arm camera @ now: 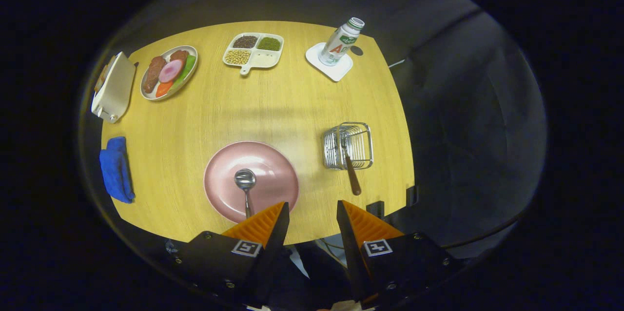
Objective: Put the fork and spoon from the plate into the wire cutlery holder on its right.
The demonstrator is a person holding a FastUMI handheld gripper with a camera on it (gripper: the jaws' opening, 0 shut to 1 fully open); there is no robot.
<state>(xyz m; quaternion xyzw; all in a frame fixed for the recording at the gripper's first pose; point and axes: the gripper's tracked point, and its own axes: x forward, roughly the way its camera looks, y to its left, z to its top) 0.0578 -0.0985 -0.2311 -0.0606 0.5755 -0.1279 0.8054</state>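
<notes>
A pink plate (273, 165) lies on the wooden table just beyond my left finger. A metal spoon (245, 185) rests on it, bowl pointing away, its handle running back behind the left fingertip. To the plate's right stands the wire cutlery holder (349, 145). A utensil with a brown handle (352, 177) leans out of it toward me; its head is hidden among the wires. My gripper (312, 211) hovers high above the table's near edge, open, with nothing between its fingers.
At the far side sit a plate of food (168, 72), a divided dish of beans (253, 50) and a bottle (340, 43) on a white coaster. A white box (114, 87) and a blue cloth (116, 169) lie at the left edge.
</notes>
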